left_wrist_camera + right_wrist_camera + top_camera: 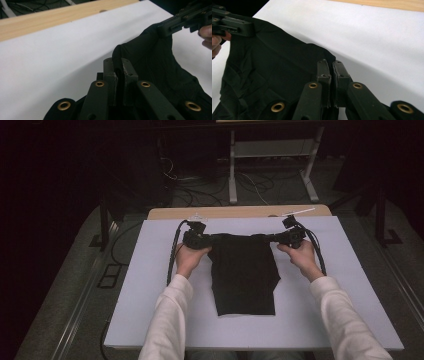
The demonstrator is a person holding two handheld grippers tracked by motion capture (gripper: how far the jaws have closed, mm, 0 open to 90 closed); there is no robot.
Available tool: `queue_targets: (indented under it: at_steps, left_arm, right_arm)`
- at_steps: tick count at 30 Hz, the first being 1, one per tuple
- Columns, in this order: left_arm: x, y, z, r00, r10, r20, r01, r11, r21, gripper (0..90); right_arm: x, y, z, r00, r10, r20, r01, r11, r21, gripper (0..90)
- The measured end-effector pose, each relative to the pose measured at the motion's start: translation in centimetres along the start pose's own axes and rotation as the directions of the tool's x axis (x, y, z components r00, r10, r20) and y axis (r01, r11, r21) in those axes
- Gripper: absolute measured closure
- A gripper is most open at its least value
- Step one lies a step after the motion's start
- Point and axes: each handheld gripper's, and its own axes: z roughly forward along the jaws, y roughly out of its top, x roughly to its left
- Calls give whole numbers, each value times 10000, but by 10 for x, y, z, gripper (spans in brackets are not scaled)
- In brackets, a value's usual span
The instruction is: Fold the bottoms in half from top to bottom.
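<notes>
Black cloth [244, 275], a dark garment, hanging mid-frame in the high view, far edge lifted off the white worktop [150, 285], near edge lying flat toward the bottom centre. Left claw [209, 239] clamped on the upper-left corner of the cloth; in the left gripper view, a fold [117, 53] of fabric pinched between the two black jaws at centre frame. Right claw [274, 238] clamped likewise on the upper-right corner; in the right gripper view, jaws pressed nearly together with a thin edge of cloth [274, 67] caught between them. Likely risk from here: a slip at the right corner, where only a narrow bite of fabric seems held, caused by any sharp pull apart or sudden lift. Also possible: uneven tension, one side raised faster than the other, dragging the near edge askew across the worktop and wrinkling the lay. Some chance too of the trailing cables [172, 260] snagging the worktop edge during a wider sweep. Both hands level with each other in the upper middle of the high view, left hand [187, 260] and right hand [302, 257] curled around the gripper bodies, claws pointed inward toward one another, forearms in pale sleeves [167, 320] angled up from the bottom corners. Wooden strip [240, 212] of the worktop beyond, at the top.
</notes>
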Motion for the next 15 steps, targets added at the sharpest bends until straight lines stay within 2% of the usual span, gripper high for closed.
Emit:
queue_targets:
  at_steps: [3,9,15]
  left_arm:
    - [4,2,3,9998,172,-98,-172,9998,-31,840]
    - [17,-4,12,9990,-434,-113,429,9983,-387,840]
    - [23,-10,25,9966,-682,-463,670,9974,-273,837]
  right_arm:
    - [-3,2,3,9999,133,-9,-133,9999,-62,847]
    - [-7,1,11,9994,343,28,-341,9984,-450,847]
    - [-11,4,24,9984,382,409,-375,9991,-193,846]
